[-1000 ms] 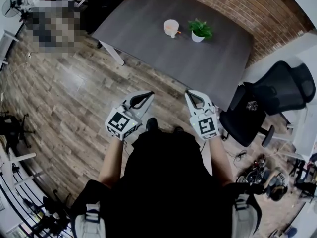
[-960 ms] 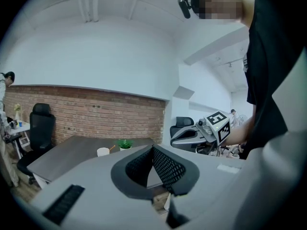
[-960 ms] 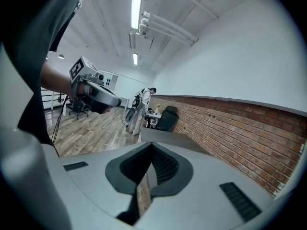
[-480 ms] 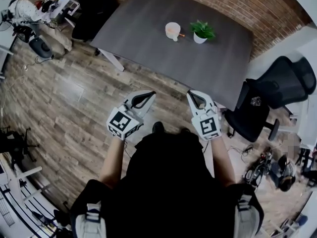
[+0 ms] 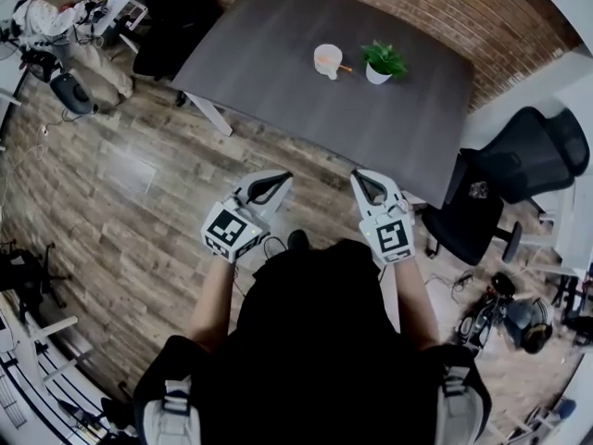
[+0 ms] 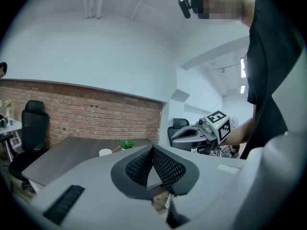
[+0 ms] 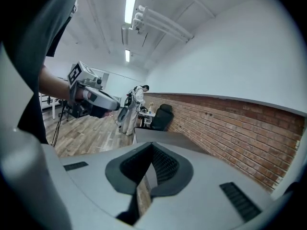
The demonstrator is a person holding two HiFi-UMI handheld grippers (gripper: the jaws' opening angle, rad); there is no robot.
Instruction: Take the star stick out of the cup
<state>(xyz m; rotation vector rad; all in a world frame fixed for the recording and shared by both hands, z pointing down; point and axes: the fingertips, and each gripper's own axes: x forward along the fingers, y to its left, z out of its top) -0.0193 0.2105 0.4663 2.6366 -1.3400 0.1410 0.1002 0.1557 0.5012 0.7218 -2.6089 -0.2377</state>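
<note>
A pale cup (image 5: 326, 60) stands on the dark grey table (image 5: 278, 72), far ahead of both grippers. A short orange stick end (image 5: 346, 67) pokes from its right side; no star shape can be made out. In the left gripper view the cup (image 6: 105, 152) shows small on the table. My left gripper (image 5: 281, 175) and right gripper (image 5: 356, 174) are held side by side over the wood floor, short of the table's near edge. Both are shut with nothing between the jaws. The meshed pads (image 6: 163, 166) meet in each gripper view.
A small potted plant (image 5: 380, 59) stands just right of the cup. A black office chair (image 5: 514, 179) sits off the table's right end, with cables on the floor below it. A brick wall (image 5: 445, 7) runs behind the table. Another chair (image 6: 33, 128) stands at its left.
The head view has shifted slightly, so the table and cup sit a little lower in frame. Both grippers stay shut and keep about the same place.
</note>
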